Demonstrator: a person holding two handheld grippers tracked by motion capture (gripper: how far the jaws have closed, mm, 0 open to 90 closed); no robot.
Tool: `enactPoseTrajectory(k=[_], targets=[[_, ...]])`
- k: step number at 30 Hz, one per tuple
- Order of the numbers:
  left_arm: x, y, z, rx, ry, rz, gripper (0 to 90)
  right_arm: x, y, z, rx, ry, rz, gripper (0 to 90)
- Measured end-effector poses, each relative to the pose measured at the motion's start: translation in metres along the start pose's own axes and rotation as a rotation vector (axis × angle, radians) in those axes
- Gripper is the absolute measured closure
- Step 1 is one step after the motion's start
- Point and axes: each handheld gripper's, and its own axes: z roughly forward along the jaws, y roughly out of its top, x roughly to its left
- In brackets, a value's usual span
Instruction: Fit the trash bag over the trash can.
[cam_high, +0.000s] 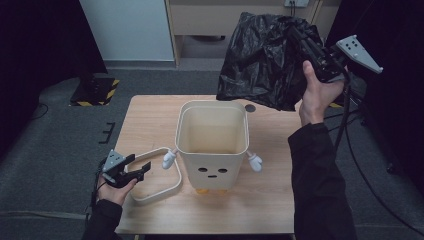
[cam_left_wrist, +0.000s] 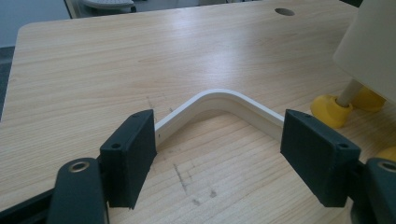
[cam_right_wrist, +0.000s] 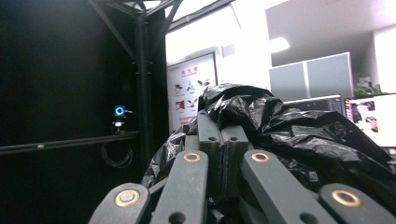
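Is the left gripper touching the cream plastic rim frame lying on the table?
Apart. The left gripper view shows the left gripper open, wood grain visible between each jaw and the cream plastic rim frame.

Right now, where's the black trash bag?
The black trash bag hangs in the high view's upper right, clamped in the right tool, above the table behind the bin.

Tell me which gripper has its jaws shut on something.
The right gripper, raised above the table's far right: its jaws are clamped on the black bag. The left gripper is open, jaws straddling the cream ring on the table.
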Motion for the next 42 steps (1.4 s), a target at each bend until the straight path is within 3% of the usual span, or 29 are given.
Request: enactPoseTrajectory(k=[8,9,16,27,32,42], targets=[[0.001,0.000,0.000,0.001,0.002,-0.001,25.9,0.026,0.010,0.008,-0.009,0.078,-0.011,89.9],[0.001,0.000,0.000,0.000,0.003,-0.002,25.9,0.032,0.013,0.010,-0.008,0.091,-0.030,89.9],[0.001,0.000,0.000,0.001,0.002,-0.006,26.0,0.045,0.021,0.014,-0.024,0.125,-0.030,89.9],[0.001,0.000,0.000,0.000,0.005,-0.006,25.9,0.077,-0.010,0.014,0.055,0.215,-0.022,89.9],[0.001,0.000,0.000,-0.002,0.005,-0.005,25.9,0.083,-0.015,0.016,0.069,0.228,-0.020,89.9],[0.002,0.000,0.000,-0.006,0.005,-0.009,25.8,0.097,-0.039,0.014,0.153,0.283,-0.024,89.8]])
